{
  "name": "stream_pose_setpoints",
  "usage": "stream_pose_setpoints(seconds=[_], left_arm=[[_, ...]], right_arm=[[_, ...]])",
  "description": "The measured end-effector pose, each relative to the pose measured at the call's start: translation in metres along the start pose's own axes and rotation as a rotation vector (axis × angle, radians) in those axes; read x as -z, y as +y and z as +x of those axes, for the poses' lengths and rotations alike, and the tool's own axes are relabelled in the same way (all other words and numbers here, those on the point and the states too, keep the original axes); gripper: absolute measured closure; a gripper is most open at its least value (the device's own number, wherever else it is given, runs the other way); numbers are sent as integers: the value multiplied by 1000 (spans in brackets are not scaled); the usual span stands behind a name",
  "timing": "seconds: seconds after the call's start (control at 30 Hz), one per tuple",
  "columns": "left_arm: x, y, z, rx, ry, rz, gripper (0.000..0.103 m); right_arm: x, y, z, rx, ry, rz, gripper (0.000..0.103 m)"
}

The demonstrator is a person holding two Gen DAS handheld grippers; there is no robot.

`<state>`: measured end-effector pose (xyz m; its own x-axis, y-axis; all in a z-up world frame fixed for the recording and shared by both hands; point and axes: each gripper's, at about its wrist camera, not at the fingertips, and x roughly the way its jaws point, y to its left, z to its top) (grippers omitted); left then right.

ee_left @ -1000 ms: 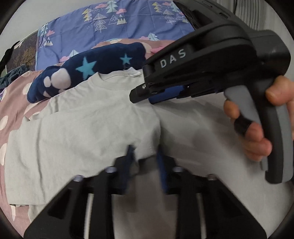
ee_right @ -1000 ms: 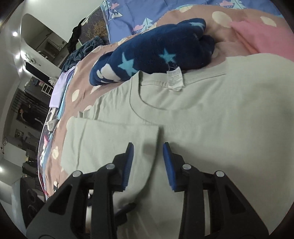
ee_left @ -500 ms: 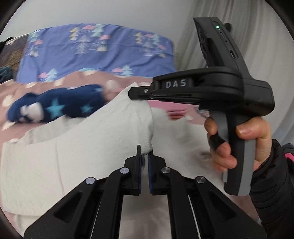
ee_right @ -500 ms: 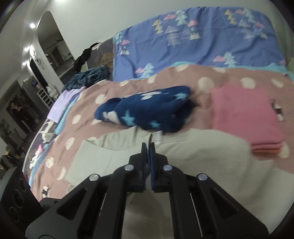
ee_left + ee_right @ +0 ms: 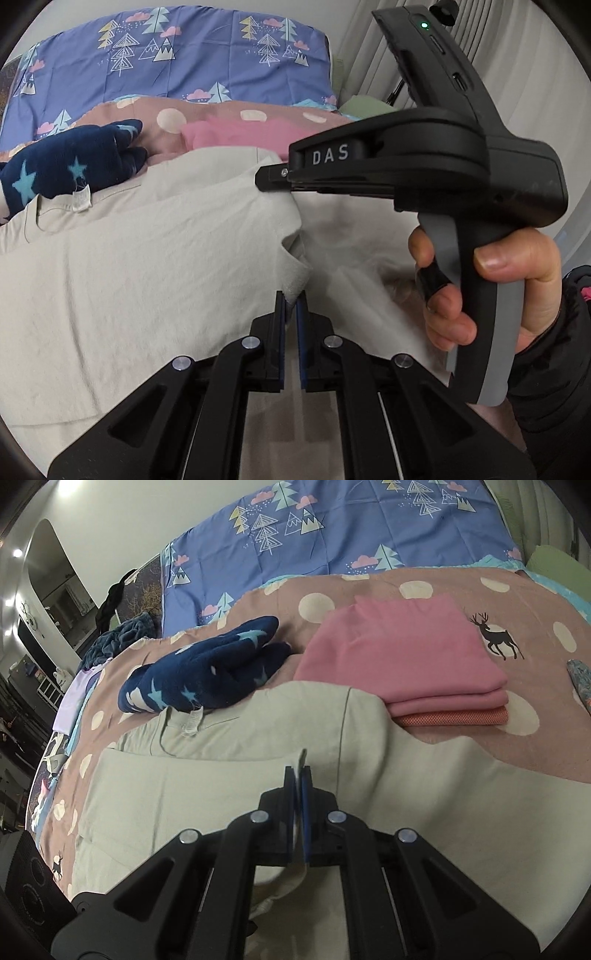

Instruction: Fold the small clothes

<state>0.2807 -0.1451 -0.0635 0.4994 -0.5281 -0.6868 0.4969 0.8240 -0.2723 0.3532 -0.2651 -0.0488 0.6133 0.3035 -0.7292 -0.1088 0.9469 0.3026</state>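
My two views are evenly and softly lit, with no hard shadows across the bed (image 5: 424,590). In my right view, small ceiling lights (image 5: 68,487) flare white at the upper left, and the room at the far left falls dim. Both fisheye pictures bow straight lines and end in black corners. Focus is sharp; only the cloth nearest my left lens smears a little.

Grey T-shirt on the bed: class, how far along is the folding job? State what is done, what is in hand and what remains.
Done: pink clothes lie folded in a stack, and one side of the grey T-shirt is already folded over. In hand: the left gripper and right gripper are each shut on the shirt's other edge, lifted clear of the bed. Left: carry that edge across, then fold the shirt's length. The navy fleece looks bundled, not neatly folded.
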Motion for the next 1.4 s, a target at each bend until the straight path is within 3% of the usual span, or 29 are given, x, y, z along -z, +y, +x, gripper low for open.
stream_pose_setpoints(seconds=[0.1, 0.13, 0.27, 0.4, 0.47, 0.5, 0.57, 0.6, 0.67, 0.73, 0.87, 1.03, 1.2, 1.3, 1.4], left_arm=[[8, 8, -13, -30, -5, -5, 65], [14, 14, -25, -40, -30, -12, 62], [38, 53, -73, -114, -81, -51, 58], [69, 118, -119, -348, -102, -123, 58], [82, 160, -143, -442, -106, -228, 58], [89, 178, -155, -501, -118, -280, 58], [101, 213, -178, -586, -138, -367, 58], [102, 228, -183, -581, -140, -406, 58], [112, 251, -192, -493, -138, -486, 58], [115, 265, -191, -420, -141, -529, 58], [116, 280, -177, -295, -127, -549, 58], [115, 274, -167, -281, -141, -503, 58], [117, 264, -166, -301, -125, -453, 66], [119, 264, -168, -304, -129, -451, 67], [121, 267, -169, -286, -136, -468, 68]], right_arm=[[7, -4, -6, 70, -21, -9, 81], [10, -6, -8, 55, -17, -11, 79], [33, -13, -20, -27, 24, 3, 77], [55, 4, -37, -78, 15, -79, 77], [63, 16, -39, -109, 21, -119, 77], [69, 23, -32, -72, 56, -146, 77], [75, 31, -13, 75, 143, -203, 89], [77, 36, -9, 147, 150, -234, 93], [70, 52, -16, 170, 127, -234, 89], [60, 72, -27, 103, 80, -224, 85], [34, 159, -16, 19, 73, -340, 79], [7, 258, 33, -61, 134, -412, 79], [-5, 349, 99, -34, 182, -530, 78], [-2, 385, 135, -18, 227, -586, 65], [2, 407, 163, 21, 240, -622, 58]])
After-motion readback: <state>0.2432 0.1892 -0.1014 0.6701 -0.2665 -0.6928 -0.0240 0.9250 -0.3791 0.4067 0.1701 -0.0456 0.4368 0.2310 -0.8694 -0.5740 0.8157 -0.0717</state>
